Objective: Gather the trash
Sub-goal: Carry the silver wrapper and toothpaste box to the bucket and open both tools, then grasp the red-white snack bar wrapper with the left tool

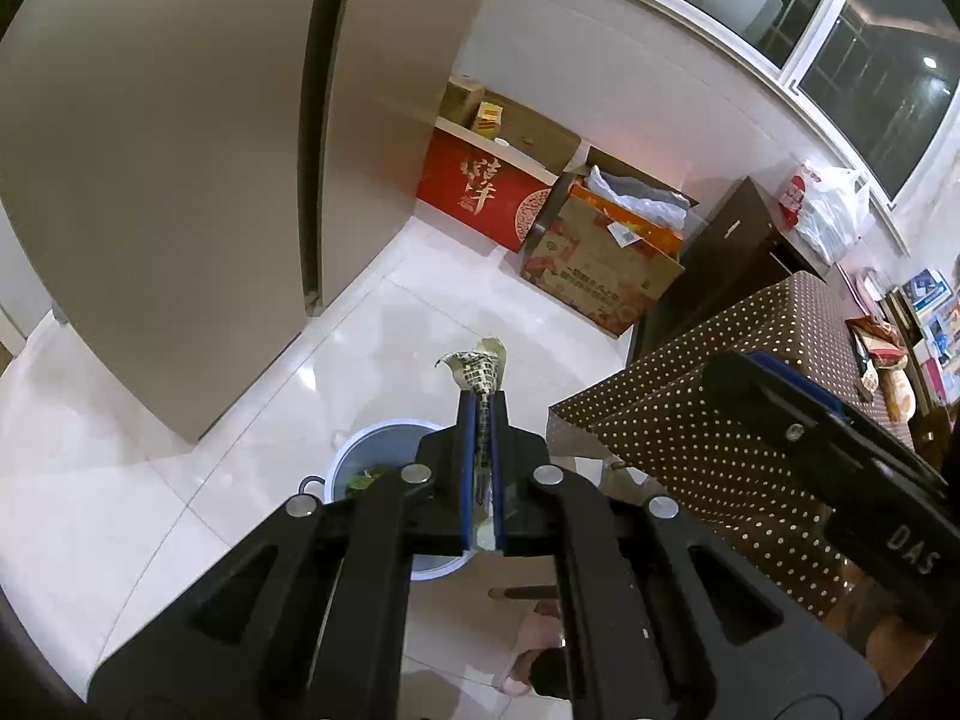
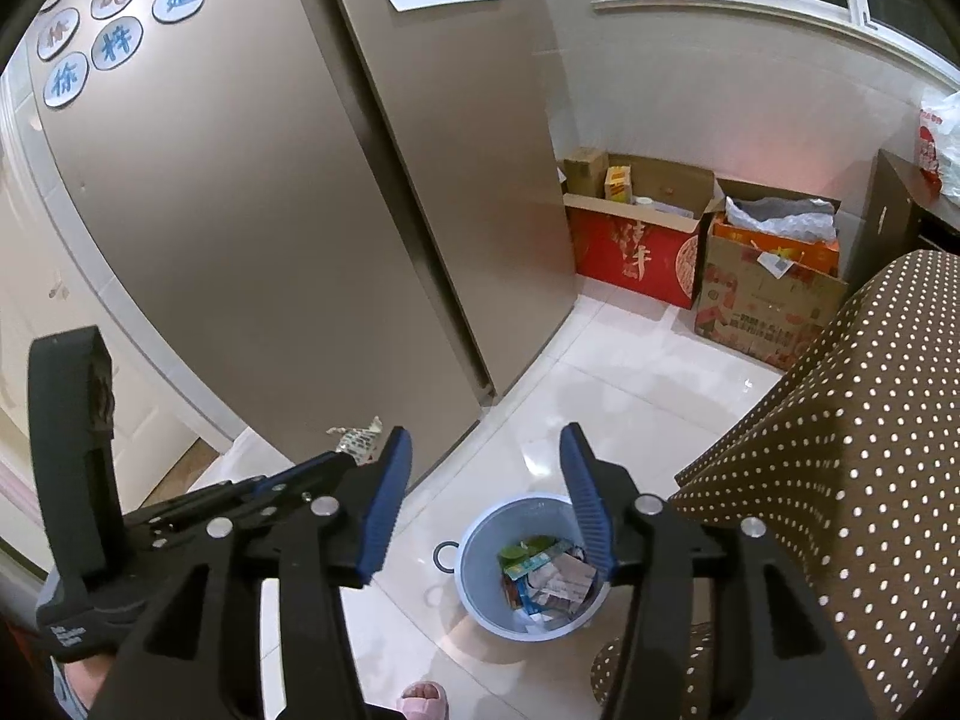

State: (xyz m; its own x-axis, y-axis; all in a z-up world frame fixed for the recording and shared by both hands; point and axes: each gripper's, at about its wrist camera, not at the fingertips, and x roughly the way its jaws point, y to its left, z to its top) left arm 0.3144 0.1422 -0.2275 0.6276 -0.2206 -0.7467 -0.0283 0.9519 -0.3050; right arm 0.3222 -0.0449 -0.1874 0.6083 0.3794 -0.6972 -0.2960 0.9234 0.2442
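Left gripper (image 1: 483, 402): jaws clamped on a crumpled printed wrapper (image 1: 477, 367), which sticks out past the tips, above the bin. Right gripper (image 2: 486, 480): jaws apart, nothing between the blue pads (image 2: 390, 498). No earlier pic, so no comment on travel. Pale blue bin (image 2: 480, 546) stands on white floor tiles (image 2: 630, 396) directly below, approx. between fridge (image 2: 252, 210) and dotted tablecloth (image 2: 840, 450); holds packets and paper scraps. Cardboard boxes (image 2: 762, 300) sit by far wall. Pink slipper (image 2: 423, 697) at bottom edge.
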